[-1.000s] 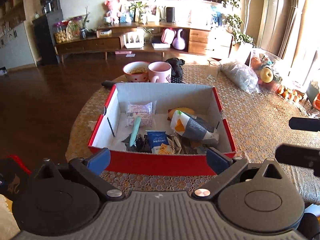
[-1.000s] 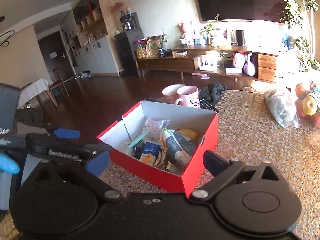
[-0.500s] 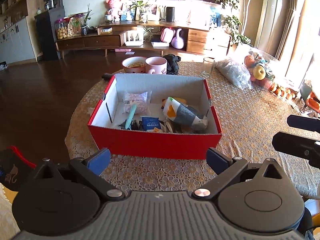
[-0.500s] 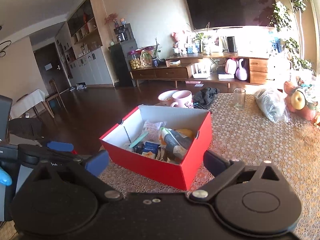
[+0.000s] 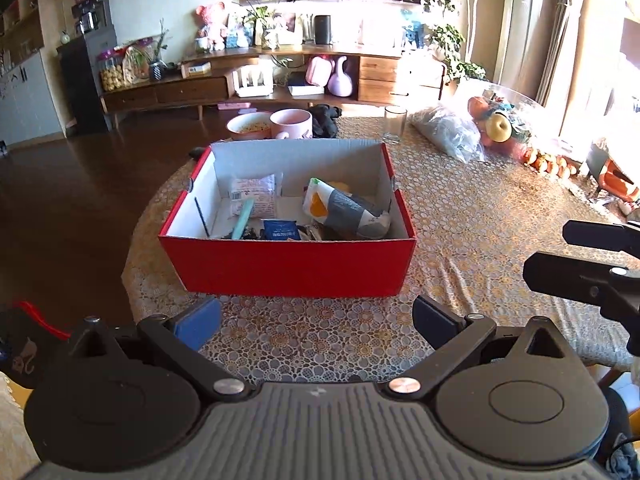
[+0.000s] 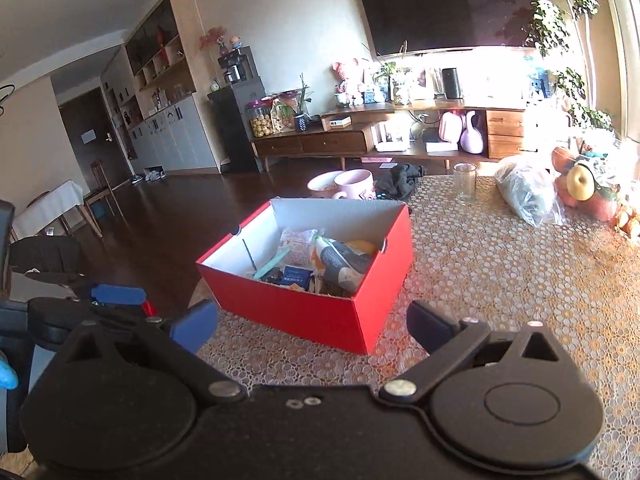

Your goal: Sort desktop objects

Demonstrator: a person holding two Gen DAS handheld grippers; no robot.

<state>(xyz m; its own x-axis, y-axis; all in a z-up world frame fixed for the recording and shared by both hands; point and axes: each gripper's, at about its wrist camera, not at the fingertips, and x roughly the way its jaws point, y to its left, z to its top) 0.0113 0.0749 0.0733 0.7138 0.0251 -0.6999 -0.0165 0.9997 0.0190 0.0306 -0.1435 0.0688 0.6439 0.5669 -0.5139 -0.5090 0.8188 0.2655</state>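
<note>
A red box (image 5: 288,266) with white inner walls stands on the lace-covered table (image 5: 472,216). Inside lie a grey-and-orange pouch (image 5: 346,210), a white packet (image 5: 253,194), a mint-green stick (image 5: 242,218) and a blue packet (image 5: 281,230). My left gripper (image 5: 316,322) hangs open, empty, a short way in front of the box. The right gripper (image 6: 312,326) is open and empty too, near the box's (image 6: 320,316) front right corner. In the left wrist view the right gripper's black body (image 5: 592,276) shows at the right edge.
Behind the box stand a pink mug (image 5: 291,123), a bowl (image 5: 249,125), a black cloth (image 5: 325,114) and a glass (image 5: 394,123). A clear bag (image 5: 446,132) and fruit (image 5: 498,128) lie at the far right. The table's left edge drops to dark floor.
Both grippers have drawn back and upward from the box, which looks smaller and farther now. Its contents have not moved. Both stayed open.
</note>
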